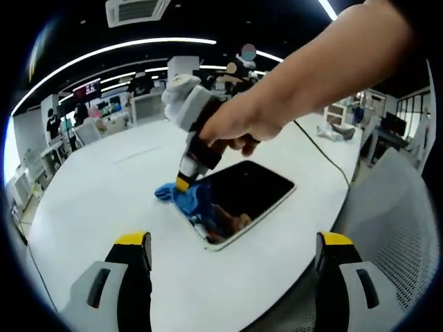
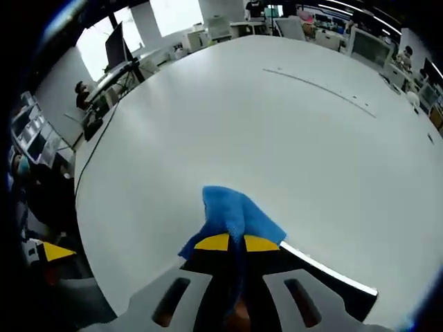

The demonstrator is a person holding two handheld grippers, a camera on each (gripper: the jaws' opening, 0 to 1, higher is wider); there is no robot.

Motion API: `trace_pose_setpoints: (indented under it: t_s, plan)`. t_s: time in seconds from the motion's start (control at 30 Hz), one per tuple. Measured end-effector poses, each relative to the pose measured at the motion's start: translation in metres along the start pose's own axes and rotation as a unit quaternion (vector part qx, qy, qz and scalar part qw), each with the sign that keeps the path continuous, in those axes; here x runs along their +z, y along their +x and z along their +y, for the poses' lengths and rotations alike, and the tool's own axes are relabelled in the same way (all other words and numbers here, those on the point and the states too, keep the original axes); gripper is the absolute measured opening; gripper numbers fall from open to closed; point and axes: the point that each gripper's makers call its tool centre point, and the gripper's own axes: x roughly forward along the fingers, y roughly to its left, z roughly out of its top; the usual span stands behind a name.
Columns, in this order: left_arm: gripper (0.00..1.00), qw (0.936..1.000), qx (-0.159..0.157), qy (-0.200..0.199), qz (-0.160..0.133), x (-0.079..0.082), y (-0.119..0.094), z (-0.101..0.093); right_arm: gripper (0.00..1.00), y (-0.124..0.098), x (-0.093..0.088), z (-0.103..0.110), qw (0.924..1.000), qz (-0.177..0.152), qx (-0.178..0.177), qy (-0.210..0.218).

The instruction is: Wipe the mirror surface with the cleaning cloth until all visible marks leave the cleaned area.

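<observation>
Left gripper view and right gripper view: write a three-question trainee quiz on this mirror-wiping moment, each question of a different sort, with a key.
1. True or false: the right gripper is shut on the blue cloth.
2. Where does the blue cloth lie on the mirror in the left gripper view? A) at its end near the right gripper B) at its far end C) off it entirely
3. Fill in: the left gripper is ____.

Key: 1 true; 2 A; 3 open.
</observation>
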Motion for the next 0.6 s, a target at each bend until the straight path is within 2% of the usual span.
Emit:
trace_pose_setpoints:
  t_s: [0.27,0.43,0.6]
  plan:
    - [0.99,1.0000,-0.003,-0.003,-0.001,0.0007,0.0000,-0.0011,0.00,0.0013,0.0025,-0.0027,0.9992,-0.005,0.005,0.040]
    - [0.99,1.0000,-0.004,-0.006,-0.003,0.0016,-0.0005,-0.0016,0.00,0.0012,0.0020,-0.0009,0.9997,-0.006,0.001,0.022]
    - [0.99,0.9999,-0.009,-0.010,-0.008,0.0035,-0.0008,-0.0037,0.00,0.0009,0.0021,-0.0011,0.9998,-0.005,0.004,0.021]
